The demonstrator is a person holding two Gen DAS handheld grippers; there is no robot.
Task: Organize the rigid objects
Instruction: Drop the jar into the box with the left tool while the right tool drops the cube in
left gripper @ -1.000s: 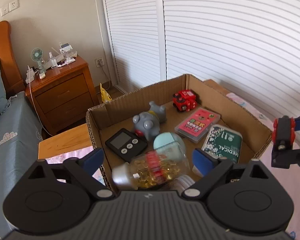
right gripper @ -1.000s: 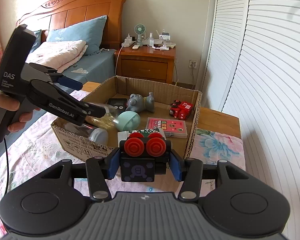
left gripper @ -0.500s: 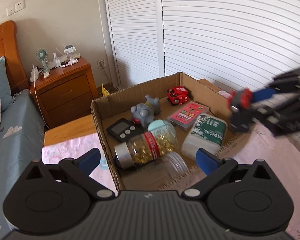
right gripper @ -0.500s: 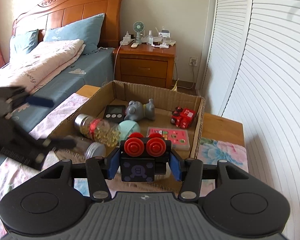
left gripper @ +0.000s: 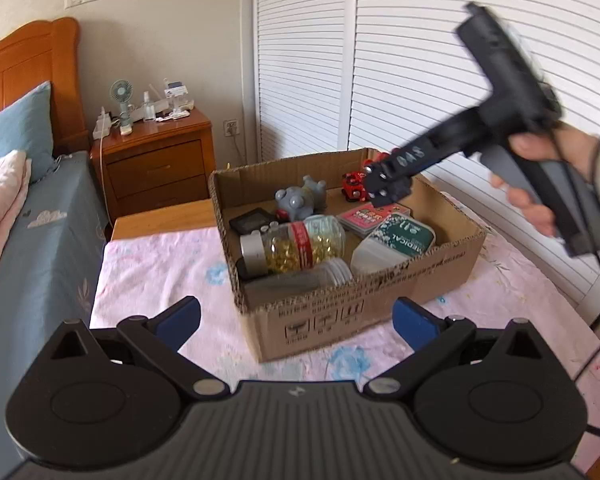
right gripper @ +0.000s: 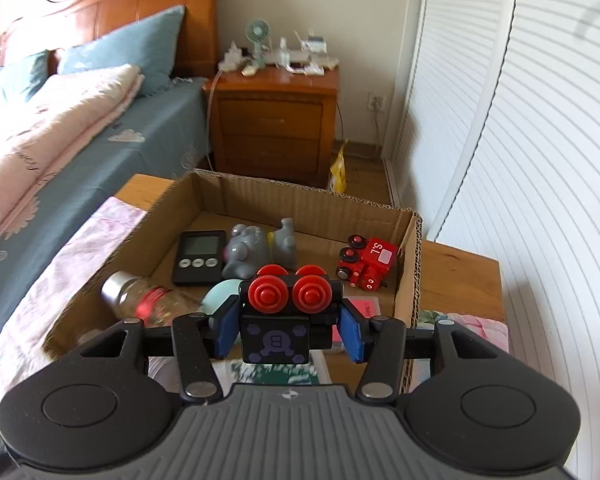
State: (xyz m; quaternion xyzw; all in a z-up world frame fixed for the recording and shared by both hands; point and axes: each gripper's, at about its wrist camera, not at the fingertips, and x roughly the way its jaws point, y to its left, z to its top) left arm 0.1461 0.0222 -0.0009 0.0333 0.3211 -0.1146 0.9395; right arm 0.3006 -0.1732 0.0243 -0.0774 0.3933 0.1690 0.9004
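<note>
1. Two tools are up over a cardboard box (left gripper: pixel 364 312) that sits on a surface covered with a pink flowered cloth (left gripper: pixel 156 264).
2. Right tool (right gripper: pixel 286 330): its blue pads are pinching a black toy block with two red wheels (right gripper: pixel 284 312), held above the near part of the box. A person's hand (left gripper: pixel 540 184) grips its handle, seen from the left camera.
3. Left tool (left gripper: pixel 296 318): its blue fingers are spread wide, nothing between them, on the near side of the box and short of its front wall.
4. Inside the box lie a clear jar of golden capsules with a red band (left gripper: pixel 296 242) on its side, a black timer (right gripper: pixel 200 256), a grey rubbery animal toy (right gripper: pixel 246 252), a red toy engine (right gripper: pixel 370 262), a pink card box (left gripper: pixel 368 216), a green-topped case marked MEDICAL (left gripper: pixel 400 236) and a pale blue round thing (right gripper: pixel 224 294).
5. Behind the box stands a wooden nightstand (right gripper: pixel 272 120) with a small fan (right gripper: pixel 258 34), beside a bed (right gripper: pixel 60 128) with blue pillows.
6. White slatted doors (left gripper: pixel 400 60) fill the wall on the right.
</note>
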